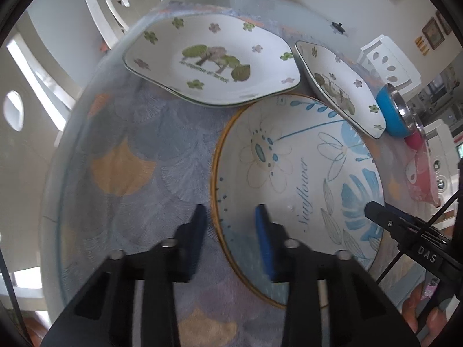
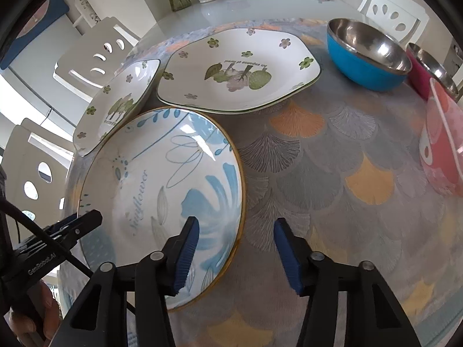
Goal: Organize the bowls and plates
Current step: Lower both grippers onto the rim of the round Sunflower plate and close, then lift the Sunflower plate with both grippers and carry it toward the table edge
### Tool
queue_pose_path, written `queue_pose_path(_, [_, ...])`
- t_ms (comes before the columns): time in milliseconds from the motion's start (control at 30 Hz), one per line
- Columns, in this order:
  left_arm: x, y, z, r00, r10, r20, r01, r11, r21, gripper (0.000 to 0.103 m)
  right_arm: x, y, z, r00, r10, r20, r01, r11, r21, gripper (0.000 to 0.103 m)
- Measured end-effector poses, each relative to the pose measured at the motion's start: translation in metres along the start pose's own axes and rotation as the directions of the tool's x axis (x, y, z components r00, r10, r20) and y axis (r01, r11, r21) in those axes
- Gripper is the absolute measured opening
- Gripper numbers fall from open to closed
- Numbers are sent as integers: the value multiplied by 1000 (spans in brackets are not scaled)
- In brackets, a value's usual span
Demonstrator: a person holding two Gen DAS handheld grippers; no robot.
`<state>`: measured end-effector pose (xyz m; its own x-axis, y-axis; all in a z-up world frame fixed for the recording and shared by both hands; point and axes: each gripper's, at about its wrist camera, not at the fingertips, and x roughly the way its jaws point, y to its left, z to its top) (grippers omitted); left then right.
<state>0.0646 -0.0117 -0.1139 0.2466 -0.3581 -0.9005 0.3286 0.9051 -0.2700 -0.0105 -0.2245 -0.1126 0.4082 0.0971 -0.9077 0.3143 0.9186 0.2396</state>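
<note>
The big round plate [image 2: 162,190] reads "Sunflower" in script, blue petals and a gold rim, flat on the fan-patterned tablecloth [image 2: 332,173]. At its 12 o'clock sits a hexagonal white plate [image 2: 240,72] lettered "An expanse of forest"; a matching one [image 2: 118,104] lies at 10 o'clock. All three are empty.

The right gripper [image 2: 235,256] gapes wide, straddling the Sunflower plate's rim at 4 o'clock, one blue pad over the plate, one over cloth, gripping nothing. The left gripper [image 1: 231,243] likewise stands open across the opposite rim, holding nothing. "DAS" shows on the right tool in the left view; "GenRobot.AI" on the left tool in the right view.

Only the right view shows inside the blue bowl [image 2: 367,55]: bare steel, empty. Beside it sit a magenta steel bowl [image 2: 431,72] and a red bowl [image 2: 442,141].
</note>
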Motion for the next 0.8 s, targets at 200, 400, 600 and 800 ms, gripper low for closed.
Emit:
queue_pose_path(200, [4, 6, 1, 998, -65, 15, 65, 998, -12, 22, 11, -1, 5, 998, 54, 11, -54, 998, -16, 27])
queue_pose_path(400, [4, 9, 1, 996, -85, 31, 85, 996, 16, 21, 15, 0, 7, 996, 82, 16, -82, 996, -44, 26])
queue_pose_path(600, [-6, 10, -2, 993, -114, 41, 113, 993, 29, 21, 4, 3, 0, 995, 99, 29, -96, 991, -94, 26])
queue_pose_path(800, [-30, 11, -12, 992, -105, 70, 100, 992, 73, 21, -8, 10, -11, 993, 118, 14, -115, 985, -129, 26])
